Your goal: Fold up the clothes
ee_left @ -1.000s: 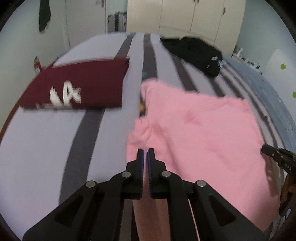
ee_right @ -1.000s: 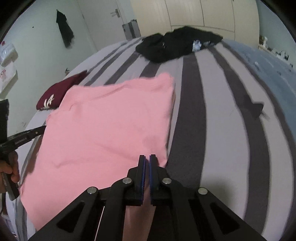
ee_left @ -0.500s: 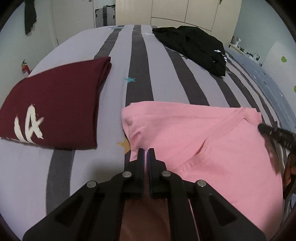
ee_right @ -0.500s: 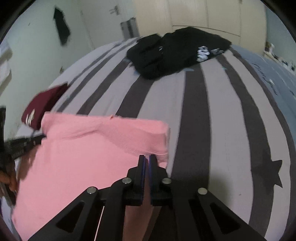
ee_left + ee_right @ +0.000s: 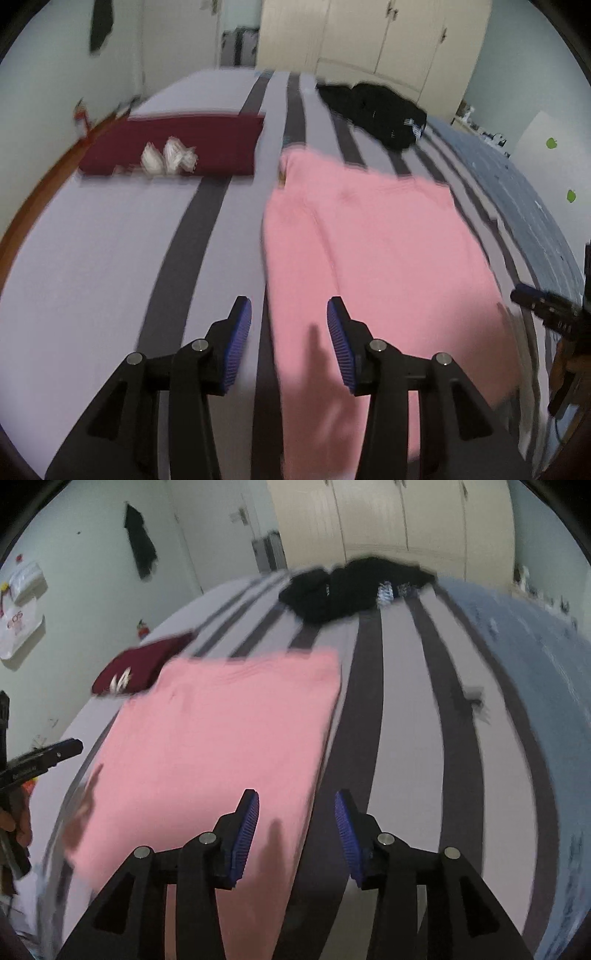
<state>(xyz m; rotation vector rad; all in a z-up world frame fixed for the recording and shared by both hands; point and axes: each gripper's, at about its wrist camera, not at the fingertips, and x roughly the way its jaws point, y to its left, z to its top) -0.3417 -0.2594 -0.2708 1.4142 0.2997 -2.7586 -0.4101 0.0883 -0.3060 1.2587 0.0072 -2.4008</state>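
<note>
Since half a second ago both grippers have let go: jaws that were pinched on pink cloth now stand wide with nothing between them, and both have backed off toward the near edge of the bed (image 5: 92, 266). The pink shirt's folded band is gone too; it's spread out longer again.

Left to right now:
- Maroon shirt (image 5: 184, 147), folded, white print up, at the bed's far left side.
- Left gripper (image 5: 289, 325), fingers wide, empty, hovering over the pink shirt's left edge at the near end.
- Pink shirt (image 5: 221, 731), flat rectangle in the middle of the bed, long axis running away from the near edge. Edges look roughly straight; blur hides small wrinkles.
- Right gripper (image 5: 296, 812), fingers wide, empty, straddling the shirt's right edge at the near end.
- Black clothes (image 5: 351, 587), loose heap at the far end of the bed.
- Blue blanket (image 5: 535, 686) along the right side.

My read: a release after laying the pink shirt down. I can't tell whether it gets another fold or is done. If another fold: pinch both near corners at equal depth, catch all layers, lift together, carry straight toward the far edge, line up the hems before opening. Keep tension even so the left edge doesn't skew toward the maroon shirt.
</note>
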